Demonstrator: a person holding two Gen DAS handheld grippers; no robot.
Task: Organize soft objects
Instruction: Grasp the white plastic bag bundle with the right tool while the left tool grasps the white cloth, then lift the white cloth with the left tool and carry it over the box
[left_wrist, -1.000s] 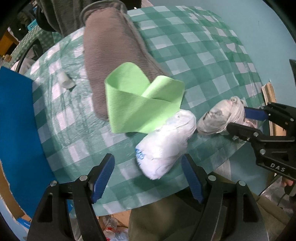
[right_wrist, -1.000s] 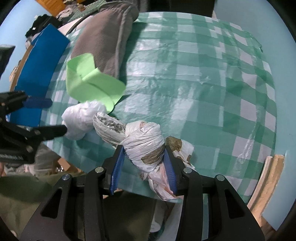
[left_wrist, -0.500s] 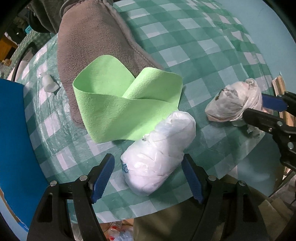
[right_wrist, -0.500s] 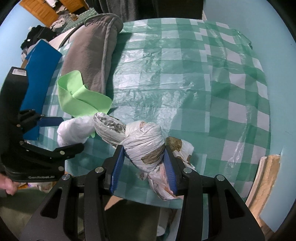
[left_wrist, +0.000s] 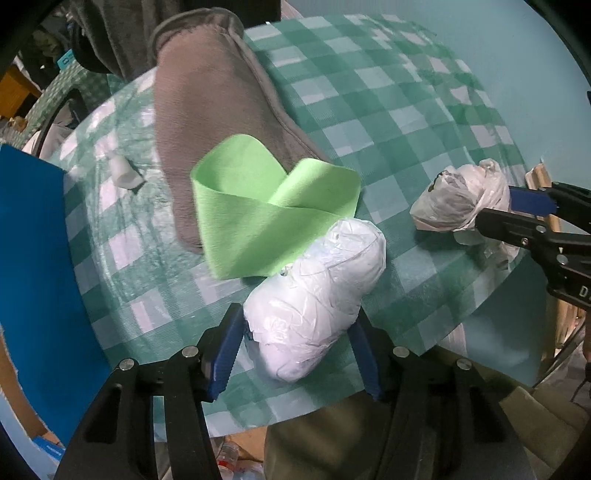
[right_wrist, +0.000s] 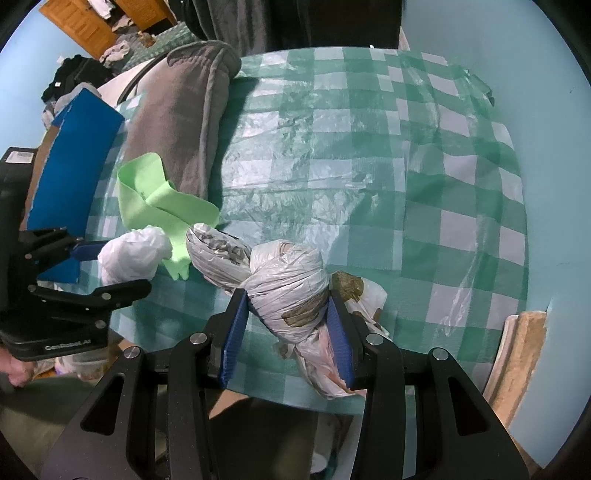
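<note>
A white plastic bag bundle (left_wrist: 314, 295) lies near the table's front edge, and my left gripper (left_wrist: 299, 350) is shut on it, its blue pads pressing both sides. It also shows in the right wrist view (right_wrist: 129, 258). A knotted grey-white plastic bag (right_wrist: 284, 291) is held in my right gripper (right_wrist: 288, 332), shut on it; it shows at the right in the left wrist view (left_wrist: 458, 199). A folded green cloth (left_wrist: 266, 214) lies just behind the white bundle, partly on a grey-brown folded towel (left_wrist: 214, 110).
The table has a green-checked plastic cover (right_wrist: 369, 166). A blue panel (left_wrist: 33, 258) stands off its left edge. A small white cap-like item (left_wrist: 125, 173) lies left of the towel. A wooden piece (right_wrist: 517, 350) stands off the right edge.
My left gripper has moved forward around the white bundle and closed on it. The right gripper keeps its hold on the knotted bag.
</note>
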